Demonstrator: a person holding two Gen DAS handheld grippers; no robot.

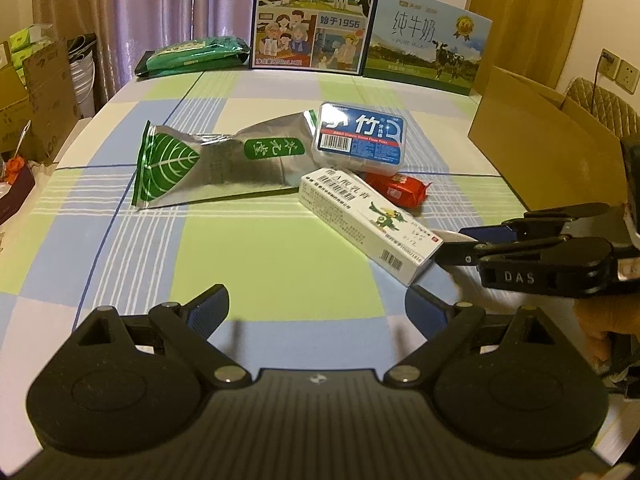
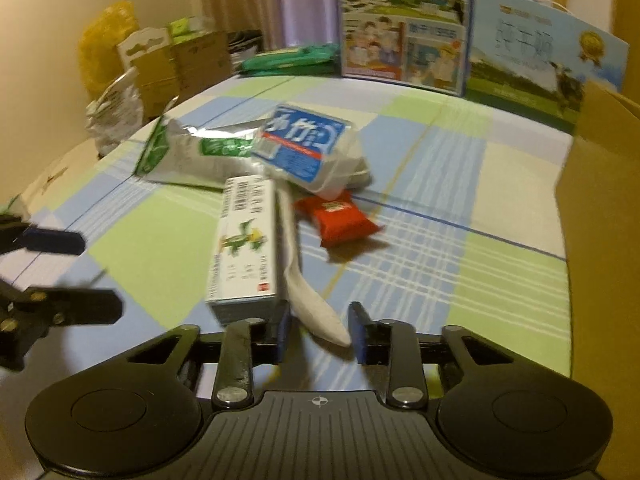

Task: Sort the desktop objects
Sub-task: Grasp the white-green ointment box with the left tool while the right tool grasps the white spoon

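Several items lie in a heap mid-table: a silver-green tea bag [image 1: 208, 164] [image 2: 188, 152], a blue floss-pick box [image 1: 360, 140] [image 2: 304, 144], a white medicine box [image 1: 368, 220] [image 2: 244, 244] and a red snack packet [image 1: 396, 188] [image 2: 336, 220]. A white spoon [image 2: 316, 312] [image 1: 452, 236] lies beside the medicine box. My right gripper [image 2: 320, 332] [image 1: 460, 246] is narrowed around the spoon's bowl, pads against it. My left gripper [image 1: 318, 308] stands open over bare cloth in front of the heap, holding nothing.
An open cardboard box [image 1: 532, 140] [image 2: 600, 200] stands at the table's right edge. Two milk cartons [image 1: 316, 16] [image 1: 428, 40] and green packs [image 1: 192, 56] line the back. Boxes and bags [image 2: 132, 64] crowd the floor at left. The checked tablecloth [image 1: 260, 264] is bare near me.
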